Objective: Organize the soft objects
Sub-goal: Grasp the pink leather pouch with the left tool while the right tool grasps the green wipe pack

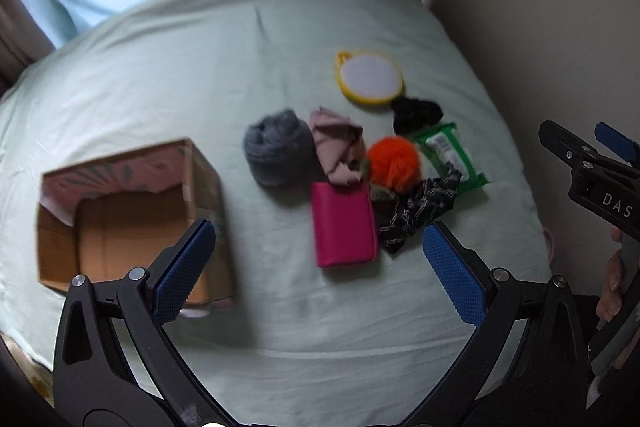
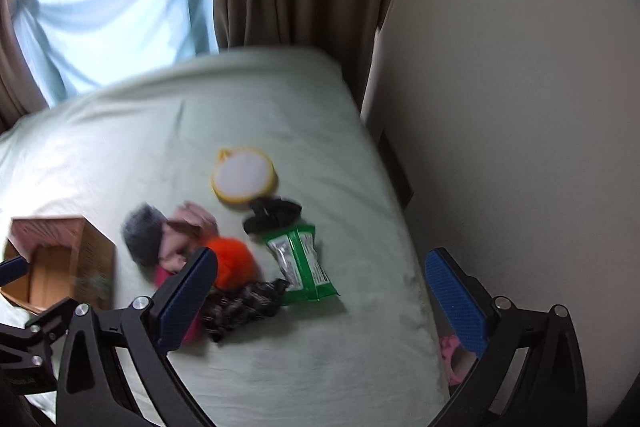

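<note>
Both grippers, left (image 1: 318,267) and right (image 2: 320,293), hover jaws wide, empty; pink pouch (image 1: 345,225) lies mid-frame, long axis running up-down.

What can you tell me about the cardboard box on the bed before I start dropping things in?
The cardboard box is a brown carton sitting upright on the pale green bedsheet, open at the top, left of the pile of soft items. Its far flap stands up, with a pink printed inner face. The inside looks empty, showing only the plain cardboard floor. Nothing from the pile touches it; the grey knit bundle lies nearest, apart from it. The left gripper, jaws open, holds nothing.
</note>
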Tool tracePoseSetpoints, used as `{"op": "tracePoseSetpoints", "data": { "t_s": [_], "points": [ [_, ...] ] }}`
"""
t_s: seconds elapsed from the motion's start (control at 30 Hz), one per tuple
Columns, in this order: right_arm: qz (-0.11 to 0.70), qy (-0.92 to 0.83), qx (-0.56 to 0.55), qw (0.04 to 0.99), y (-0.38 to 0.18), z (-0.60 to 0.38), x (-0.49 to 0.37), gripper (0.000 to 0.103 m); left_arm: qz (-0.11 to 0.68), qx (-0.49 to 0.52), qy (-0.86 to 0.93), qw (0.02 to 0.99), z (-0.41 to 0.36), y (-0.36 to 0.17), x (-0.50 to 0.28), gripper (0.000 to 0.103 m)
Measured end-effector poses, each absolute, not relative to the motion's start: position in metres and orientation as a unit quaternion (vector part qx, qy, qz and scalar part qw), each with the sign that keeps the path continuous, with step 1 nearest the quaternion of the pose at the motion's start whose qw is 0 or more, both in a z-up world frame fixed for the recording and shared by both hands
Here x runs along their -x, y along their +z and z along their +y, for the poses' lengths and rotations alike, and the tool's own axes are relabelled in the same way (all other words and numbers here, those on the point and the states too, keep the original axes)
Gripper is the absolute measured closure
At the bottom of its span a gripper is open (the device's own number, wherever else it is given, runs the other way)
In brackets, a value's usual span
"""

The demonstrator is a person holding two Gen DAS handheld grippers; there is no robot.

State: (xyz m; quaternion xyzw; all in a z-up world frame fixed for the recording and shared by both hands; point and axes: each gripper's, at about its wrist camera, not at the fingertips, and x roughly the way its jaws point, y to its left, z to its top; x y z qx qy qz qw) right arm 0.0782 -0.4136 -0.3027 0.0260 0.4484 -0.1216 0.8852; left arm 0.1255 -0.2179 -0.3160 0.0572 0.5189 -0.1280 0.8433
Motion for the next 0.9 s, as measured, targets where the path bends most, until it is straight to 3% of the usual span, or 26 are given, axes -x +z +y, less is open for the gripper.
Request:
{"op": "tracePoseSetpoints", "data": {
  "t_s": [0.17, 0.37, 0.43, 0.53, 0.63, 0.83, 0.9],
  "points": [
    [0.492, -0.085, -0.022, 0.866, -0.370, -0.424, -0.112, 0.001, 0.577, -0.060, -0.122, 0.805, -0.246, -0.401, -0.150, 0.000],
    [0.522, -0.058, -0.028, 0.851, -0.426, -0.433, -0.139, 0.004, 0.605, -0.061, -0.109, 0.786, -0.258, -0.455, -0.165, 0.000],
    [0.527, -0.052, -0.024, 0.848, -0.440, -0.436, -0.149, 0.011, 0.612, -0.067, -0.108, 0.781, -0.263, -0.470, -0.168, 0.001],
    [0.538, -0.048, -0.020, 0.841, -0.459, -0.438, -0.160, 0.013, 0.618, -0.065, -0.103, 0.777, -0.266, -0.487, -0.173, 0.002],
    [0.549, -0.038, -0.026, 0.835, -0.473, -0.439, -0.168, 0.024, 0.622, -0.043, -0.097, 0.776, -0.262, -0.497, -0.178, 0.003],
    [0.555, -0.022, -0.026, 0.831, -0.484, -0.434, -0.176, 0.042, 0.635, -0.016, -0.096, 0.766, -0.256, -0.504, -0.187, 0.017],
    [0.560, -0.018, -0.027, 0.828, -0.486, -0.432, -0.179, 0.049, 0.642, -0.019, -0.107, 0.759, -0.260, -0.509, -0.189, 0.029]
  ]
}}
